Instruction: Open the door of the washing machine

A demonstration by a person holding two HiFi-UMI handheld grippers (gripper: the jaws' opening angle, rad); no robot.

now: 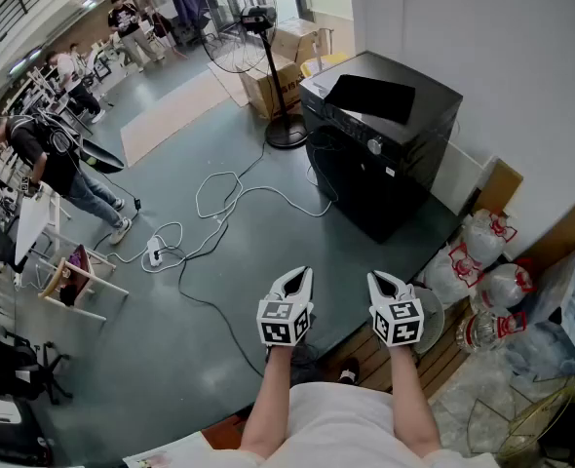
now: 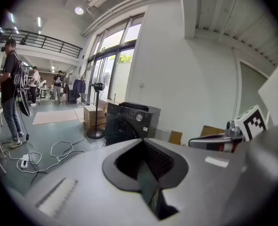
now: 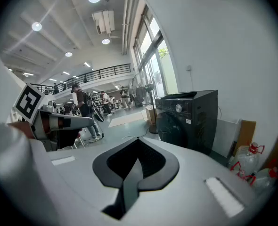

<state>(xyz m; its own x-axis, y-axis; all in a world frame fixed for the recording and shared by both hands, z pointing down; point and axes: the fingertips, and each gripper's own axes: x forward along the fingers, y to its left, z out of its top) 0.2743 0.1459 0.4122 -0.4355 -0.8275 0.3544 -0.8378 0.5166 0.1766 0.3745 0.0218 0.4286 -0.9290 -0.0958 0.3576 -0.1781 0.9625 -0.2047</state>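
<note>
A black front-loading washing machine (image 1: 380, 154) stands against the white wall, its round door (image 1: 334, 159) closed. The washing machine (image 2: 129, 124) appears some way ahead in the left gripper view, and the washing machine (image 3: 186, 121) likewise in the right gripper view. My left gripper (image 1: 295, 279) and right gripper (image 1: 385, 283) are held side by side in front of my body, well short of the machine. Both are shut with nothing between the jaws. The left gripper (image 2: 143, 161) and right gripper (image 3: 134, 166) show meeting pads.
A standing fan (image 1: 253, 52) and cardboard boxes (image 1: 278, 76) are left of the machine. White cables (image 1: 214, 213) and a power strip (image 1: 155, 253) lie on the grey floor. Plastic bags and jugs (image 1: 487, 271) pile at the right. People (image 1: 58, 164) stand at far left.
</note>
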